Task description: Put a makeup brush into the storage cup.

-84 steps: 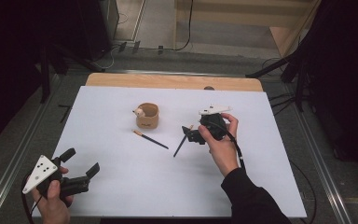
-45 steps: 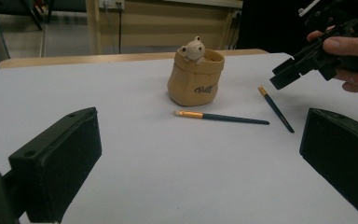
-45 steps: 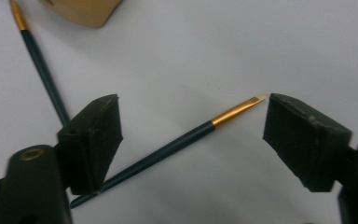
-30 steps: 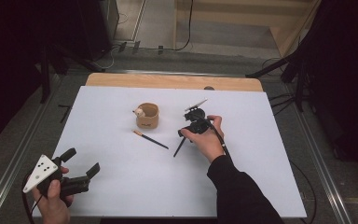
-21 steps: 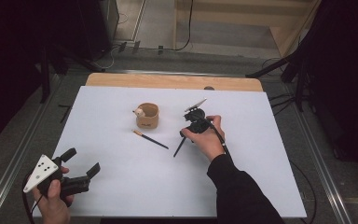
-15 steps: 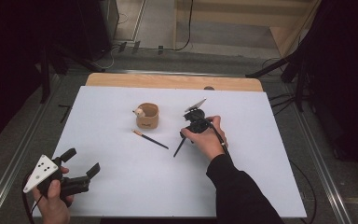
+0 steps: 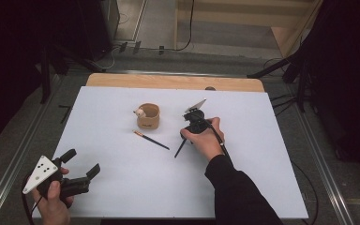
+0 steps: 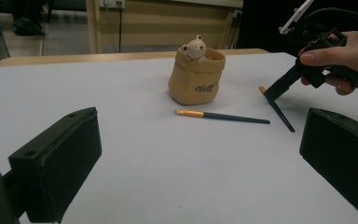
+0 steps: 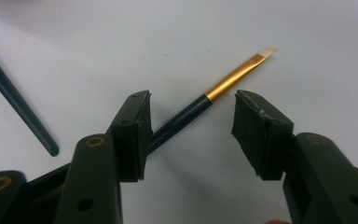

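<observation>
Closing my right gripper [image 9: 191, 123] around the brush [image 9: 200, 105] lying flat on the white table [image 7: 122, 187] beside the bear pot [image 7: 148, 116], I have its jaws narrowing yet apart, pads not yet pinching, so the pickup looks imminent.

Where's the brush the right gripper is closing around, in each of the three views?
High view: brush centre, slanting down-left from the right gripper.
Left gripper view: right side, leaning dark stick.
Right gripper view: centre, gold ferrule between open, just-closing jaws.
Shared landmark: second brush.
</observation>
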`<move>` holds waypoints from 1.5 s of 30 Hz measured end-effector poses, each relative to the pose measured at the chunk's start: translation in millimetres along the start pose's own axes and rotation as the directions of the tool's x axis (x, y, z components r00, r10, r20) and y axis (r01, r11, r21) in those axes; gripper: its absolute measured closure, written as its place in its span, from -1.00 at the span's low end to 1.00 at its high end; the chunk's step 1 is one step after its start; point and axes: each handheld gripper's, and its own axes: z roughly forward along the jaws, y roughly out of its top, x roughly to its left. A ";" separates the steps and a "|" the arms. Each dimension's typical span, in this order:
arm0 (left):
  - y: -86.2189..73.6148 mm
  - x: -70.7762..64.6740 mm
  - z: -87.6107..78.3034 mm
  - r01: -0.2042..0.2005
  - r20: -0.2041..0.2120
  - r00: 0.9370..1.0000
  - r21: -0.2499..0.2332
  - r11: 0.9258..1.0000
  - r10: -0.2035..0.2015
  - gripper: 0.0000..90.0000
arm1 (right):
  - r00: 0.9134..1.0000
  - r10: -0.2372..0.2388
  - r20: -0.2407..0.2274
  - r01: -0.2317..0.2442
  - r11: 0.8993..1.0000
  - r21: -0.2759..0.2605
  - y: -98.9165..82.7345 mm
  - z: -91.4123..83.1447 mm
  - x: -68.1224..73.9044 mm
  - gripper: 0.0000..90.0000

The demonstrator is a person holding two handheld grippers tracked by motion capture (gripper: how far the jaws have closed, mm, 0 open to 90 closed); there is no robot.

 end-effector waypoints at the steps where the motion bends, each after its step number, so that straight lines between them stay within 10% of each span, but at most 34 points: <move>1: 0.0 0.1 0.0 0.000 0.000 1.000 0.000 1.000 0.000 -1.00 | 1.000 0.000 0.000 0.000 1.000 0.000 0.0 0.0 0.0 0.11; 8: 0.1 0.0 -0.1 0.000 0.001 1.000 0.000 1.000 0.000 -1.00 | 0.999 0.018 0.027 -0.018 1.000 0.006 0.5 2.7 2.0 0.22; 16: 0.0 -0.7 0.2 -0.002 0.003 1.000 0.000 1.000 0.002 -1.00 | 0.997 0.013 0.081 -0.015 1.000 0.024 1.8 2.2 -3.6 0.88; 23: -0.1 -2.3 2.4 -0.004 0.010 1.000 0.005 1.000 0.004 -1.00 | 0.992 -0.031 0.121 0.030 0.999 0.015 0.3 2.6 2.3 0.89; 35: 0.2 -12.1 14.6 0.000 0.045 0.999 0.019 1.000 0.000 -1.00 | 1.000 0.009 -0.006 -0.010 0.988 -0.152 -17.5 -13.0 -12.5 0.89; 45: 4.8 -27.2 32.9 -0.024 0.086 0.996 0.025 0.999 0.022 -1.00 | 0.994 -0.023 -0.105 -0.014 0.941 -0.337 -35.2 -34.9 -21.0 0.89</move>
